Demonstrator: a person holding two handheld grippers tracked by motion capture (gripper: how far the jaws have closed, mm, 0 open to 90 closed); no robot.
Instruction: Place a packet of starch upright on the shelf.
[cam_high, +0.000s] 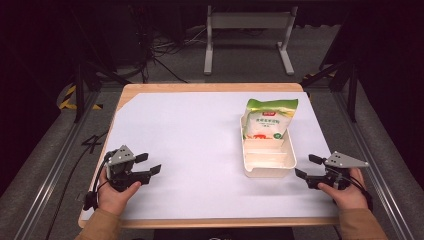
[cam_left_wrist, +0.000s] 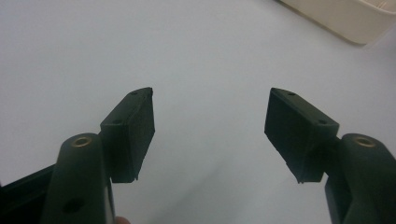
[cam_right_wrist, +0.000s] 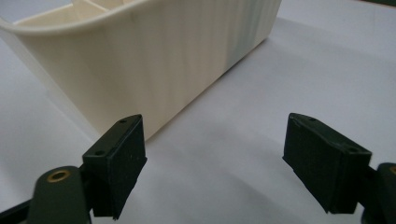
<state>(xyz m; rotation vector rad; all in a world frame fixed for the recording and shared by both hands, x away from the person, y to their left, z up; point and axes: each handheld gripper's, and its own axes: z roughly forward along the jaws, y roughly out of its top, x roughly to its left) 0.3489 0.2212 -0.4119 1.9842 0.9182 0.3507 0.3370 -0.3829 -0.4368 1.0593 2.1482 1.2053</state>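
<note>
A cream plastic tray (cam_high: 269, 171) with dividers stands right of the table's middle. A green and white food bag (cam_high: 268, 119) lies tilted in its far end, sticking out over the far rim. My right gripper (cam_high: 308, 166) rests open near the table's front right, just right of the tray's near corner; the ribbed tray wall (cam_right_wrist: 154, 65) stands close ahead of its jaws, nothing between them. My left gripper (cam_high: 148, 163) rests open at the front left on bare white table, jaws wide apart (cam_left_wrist: 210, 126) and empty, with the tray's corner (cam_left_wrist: 345, 18) far off.
The white table cover (cam_high: 200, 150) lies on a wooden top, whose edge (cam_high: 210, 222) shows along the front. A metal frame (cam_high: 248, 35) stands on the floor behind the table, with cables (cam_high: 150, 55) beside it. Rails run along both sides.
</note>
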